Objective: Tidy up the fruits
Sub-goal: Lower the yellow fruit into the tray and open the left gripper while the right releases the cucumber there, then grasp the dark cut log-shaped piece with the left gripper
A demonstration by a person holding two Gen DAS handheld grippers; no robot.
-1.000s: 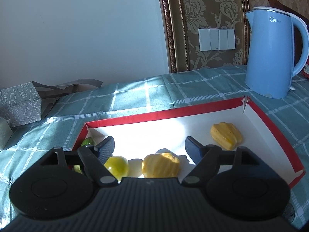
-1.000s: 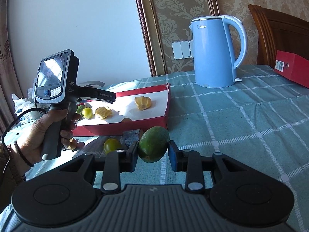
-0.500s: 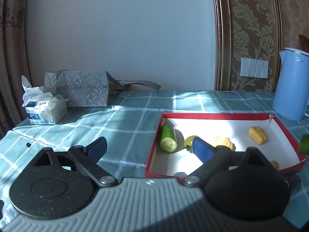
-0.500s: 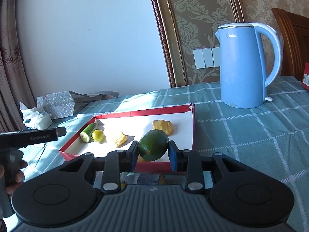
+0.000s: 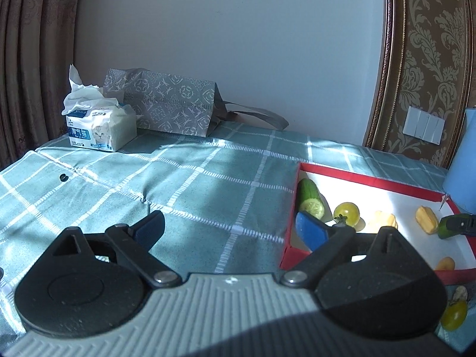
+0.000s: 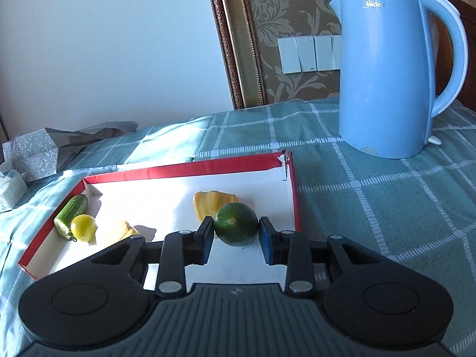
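My right gripper (image 6: 236, 238) is shut on a round dark green fruit (image 6: 236, 227) and holds it low over the right part of a red-rimmed white tray (image 6: 184, 171). Just behind it lies a yellow fruit piece (image 6: 214, 203). At the tray's left end are a cut cucumber (image 6: 71, 212), a yellow-green tomato (image 6: 83, 227) and another yellow piece (image 6: 119, 232). My left gripper (image 5: 229, 224) stands wide open and empty over the checked cloth, with its right finger at the tray's (image 5: 290, 238) left corner. A second tomato (image 5: 453, 315) lies on the cloth in front of the tray.
A blue kettle (image 6: 386, 74) stands behind the tray's right corner. A tissue pack (image 5: 98, 128) and a patterned paper bag (image 5: 169, 104) sit at the far left by the wall. A curtain (image 5: 26, 59) hangs at the left edge.
My left gripper swung left off the tray and opened wider. My right gripper carried the green fruit from the cloth in front of the tray to over the tray.
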